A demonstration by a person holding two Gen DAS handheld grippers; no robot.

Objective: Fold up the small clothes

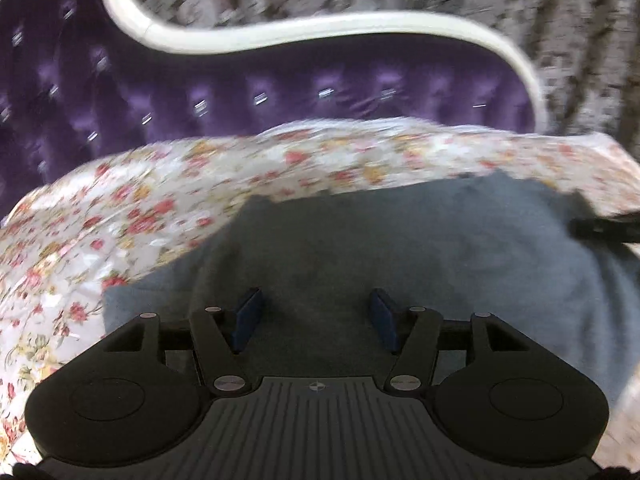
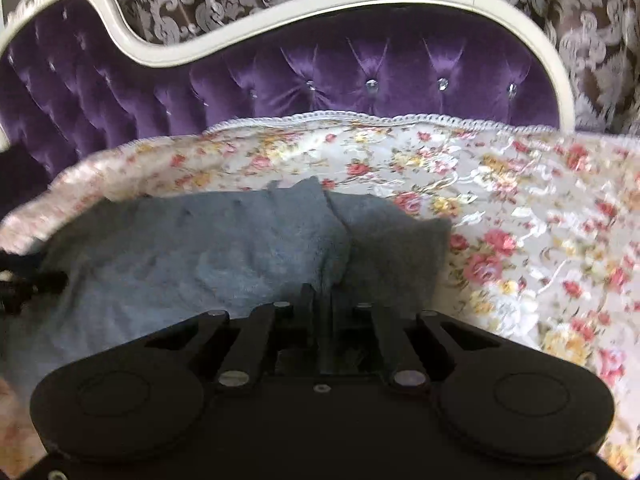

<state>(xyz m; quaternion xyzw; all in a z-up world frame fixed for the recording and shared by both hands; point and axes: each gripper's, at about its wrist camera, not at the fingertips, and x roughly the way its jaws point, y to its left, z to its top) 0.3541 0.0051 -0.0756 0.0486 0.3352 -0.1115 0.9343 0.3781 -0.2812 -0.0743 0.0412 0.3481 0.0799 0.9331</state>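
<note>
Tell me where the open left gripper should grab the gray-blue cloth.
Likely the near-left corner of the gray-blue cloth, approached from the left over the floral cover. That corner lies flat and free; the left gripper hovers open, the right gripper already pinches cloth.

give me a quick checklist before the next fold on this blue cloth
1. Right gripper shut on the blue cloth: ok, jaws closed with fabric pinched between them.
2. Left gripper free: ok, jaws open over the cloth, holding nothing.
3. Cloth lying flat: not ok, a raised crease runs up from the right gripper.
4. Cloth fully on the floral bedspread: ok.
5. Edges aligned: cannot tell, the near edge is hidden by the grippers.
</note>
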